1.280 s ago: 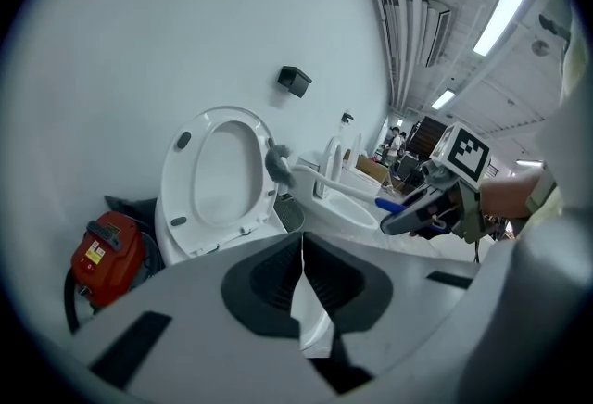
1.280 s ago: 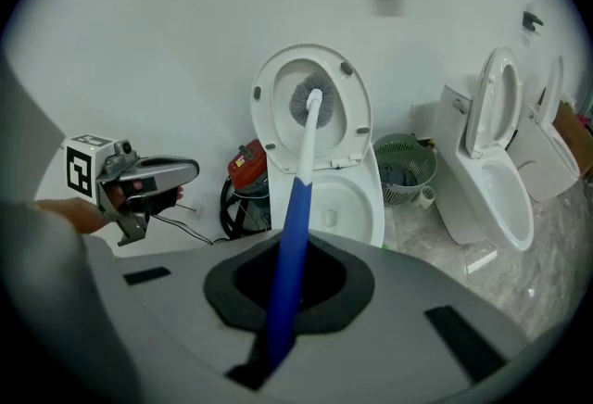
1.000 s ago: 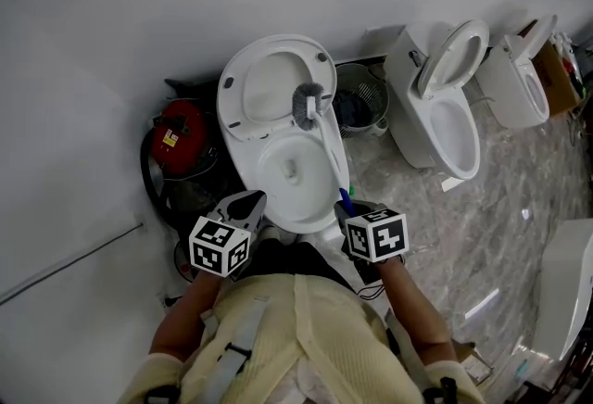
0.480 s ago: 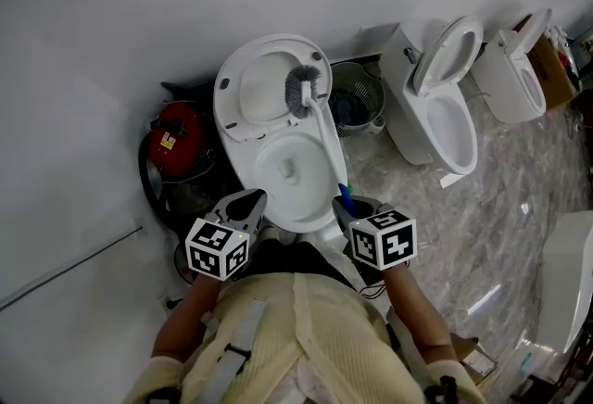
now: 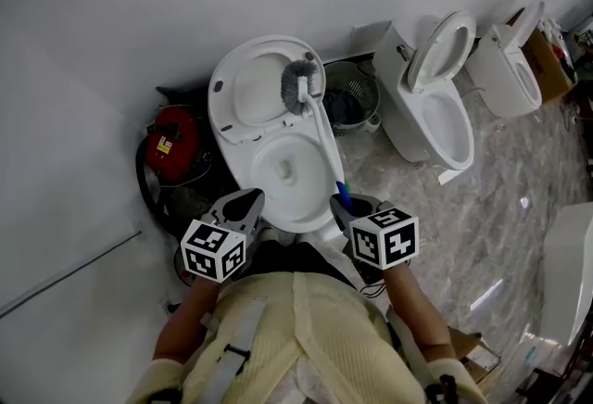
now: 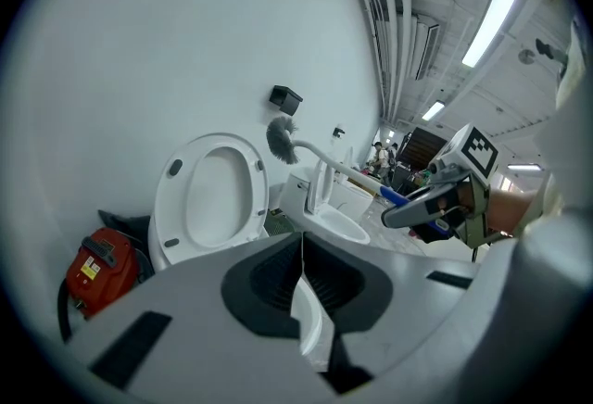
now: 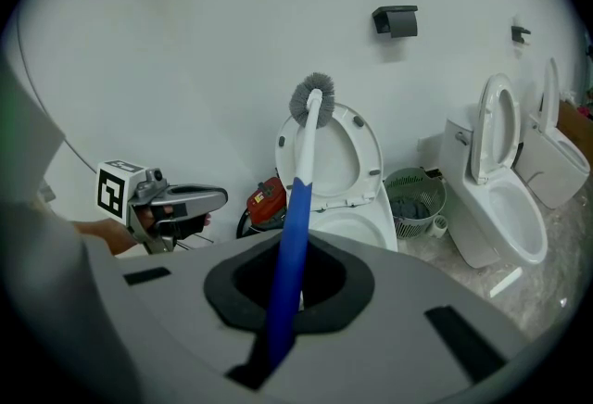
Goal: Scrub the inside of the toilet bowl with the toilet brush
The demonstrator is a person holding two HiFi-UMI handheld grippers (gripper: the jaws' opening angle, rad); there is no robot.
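The right gripper (image 7: 283, 323) is clenched on the blue end of the long white-and-blue toilet brush with grey bristles (image 5: 319, 135). The bristle head is raised in the air in front of the upturned white seat and lid (image 5: 252, 89), above the white ceramic toilet bowl (image 5: 248, 178) and not yet in it. To scrub well, the head probably has to tip down past the rim and press against the inner wall in circling sweeps, with the grip kept firm so the handle does not twist. The left gripper (image 6: 301, 300) hangs near the bowl's front edge, jaws pressed together on nothing. There is open room above the bowl. A green wire basket (image 5: 354, 98) stands just beside it on the right, and a red canister (image 5: 171, 138) on the left.
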